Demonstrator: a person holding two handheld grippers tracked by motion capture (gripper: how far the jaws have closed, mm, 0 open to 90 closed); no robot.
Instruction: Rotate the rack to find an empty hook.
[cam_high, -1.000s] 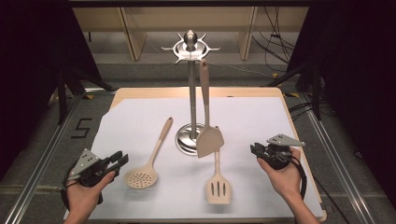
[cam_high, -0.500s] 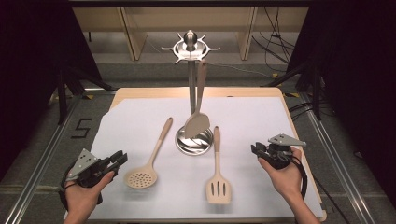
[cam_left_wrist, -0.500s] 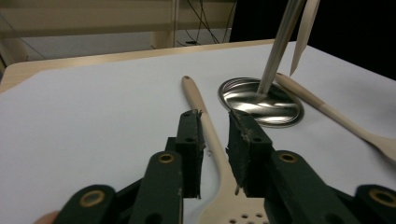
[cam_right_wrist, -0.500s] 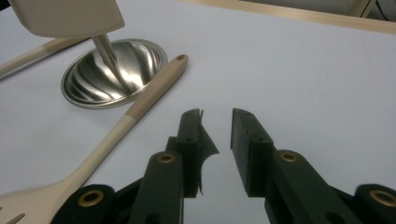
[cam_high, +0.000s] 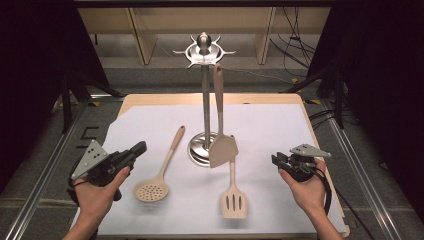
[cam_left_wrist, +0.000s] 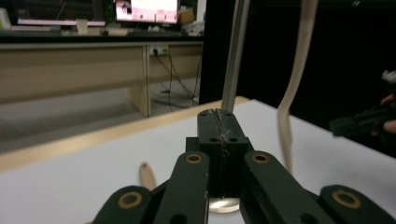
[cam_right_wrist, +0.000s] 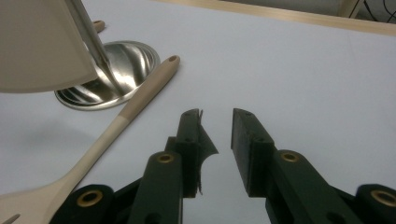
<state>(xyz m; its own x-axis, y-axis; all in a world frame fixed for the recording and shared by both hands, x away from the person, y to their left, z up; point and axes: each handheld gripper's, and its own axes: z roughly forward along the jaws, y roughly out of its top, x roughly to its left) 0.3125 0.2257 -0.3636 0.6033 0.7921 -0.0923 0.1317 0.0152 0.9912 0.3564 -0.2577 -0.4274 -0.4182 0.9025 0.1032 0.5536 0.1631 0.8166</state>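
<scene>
Now that left claw (cam_high: 141, 146) shut, lifted.

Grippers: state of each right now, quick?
Left gripper: shut, jaws have just been closing, nothing between them.
Right gripper: open, empty, above the white sheet.

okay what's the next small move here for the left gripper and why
Probably open the left gripper and reach toward the skimmer spoon: its jaws have just closed on nothing, the spoon lies flat beside it, and the stand holds just one spatula.
</scene>
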